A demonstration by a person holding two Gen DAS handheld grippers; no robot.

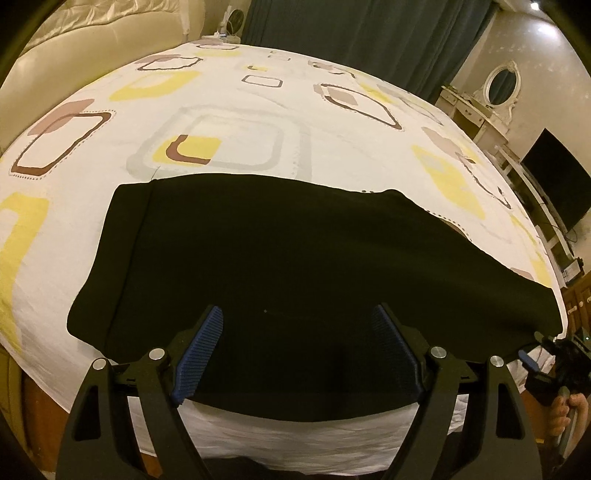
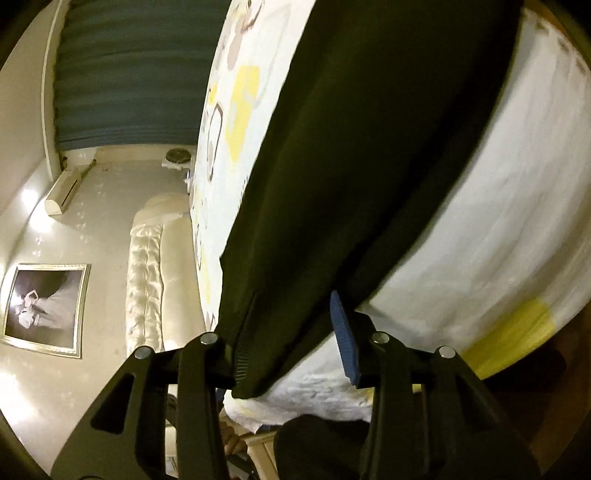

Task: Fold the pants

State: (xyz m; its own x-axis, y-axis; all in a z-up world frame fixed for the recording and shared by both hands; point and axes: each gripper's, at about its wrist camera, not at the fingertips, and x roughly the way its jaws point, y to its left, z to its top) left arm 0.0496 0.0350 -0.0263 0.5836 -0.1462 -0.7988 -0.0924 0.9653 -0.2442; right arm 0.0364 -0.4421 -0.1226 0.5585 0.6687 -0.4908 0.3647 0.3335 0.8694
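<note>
Blue pads of my left gripper stand wide apart, holding nothing, above the black pants spread along the bed's near edge. My right gripper straddles their end, jaws parted, ready to fold.

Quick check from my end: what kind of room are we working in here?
Most likely a home bedroom. The black pants lie on a bed with a patterned sheet and a cream tufted headboard; a vanity with an oval mirror stands by the wall, next to dark curtains.
</note>
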